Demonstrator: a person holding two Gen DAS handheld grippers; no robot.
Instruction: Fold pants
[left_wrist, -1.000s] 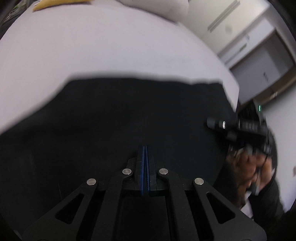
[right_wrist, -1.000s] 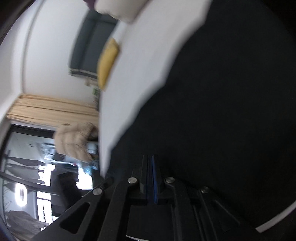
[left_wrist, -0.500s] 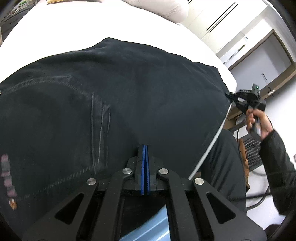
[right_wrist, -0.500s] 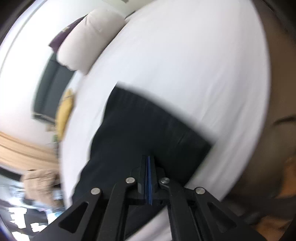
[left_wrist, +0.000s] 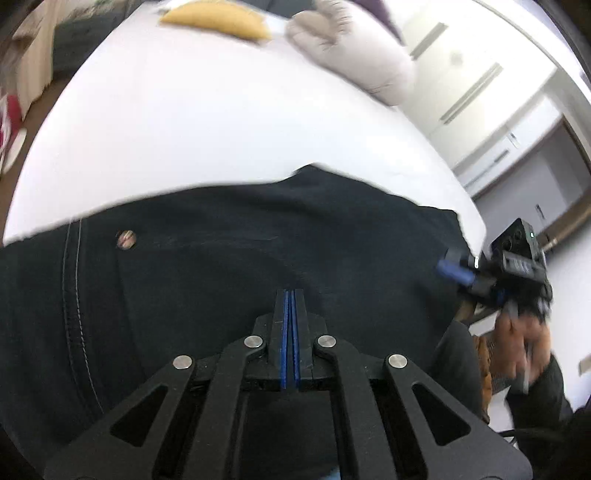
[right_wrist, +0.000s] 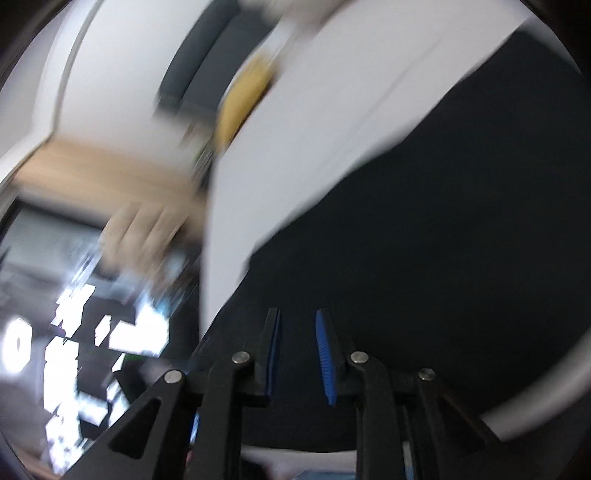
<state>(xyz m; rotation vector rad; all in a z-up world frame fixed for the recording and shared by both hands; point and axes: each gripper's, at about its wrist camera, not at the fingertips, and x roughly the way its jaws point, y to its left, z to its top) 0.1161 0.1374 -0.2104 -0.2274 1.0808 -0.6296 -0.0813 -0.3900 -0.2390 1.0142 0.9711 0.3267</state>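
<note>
The dark pants (left_wrist: 258, 266) lie spread on the white bed (left_wrist: 207, 129). The left gripper (left_wrist: 290, 295) is pinched shut on their near edge; the right gripper (right_wrist: 297, 325) is opening, letting go — release both only once the edges line up flat.

In the lower centre of the left wrist view we see our left black two-finger gripper with blue pads (left_wrist: 290, 295), its jaws pressed flat together. At the right edge of that view our right hand (left_wrist: 519, 341) grips the handle of the right black two-finger gripper (right_wrist: 297, 325). In its own view, lower centre, its jaws are opening, the gap between the pads empty.
</note>
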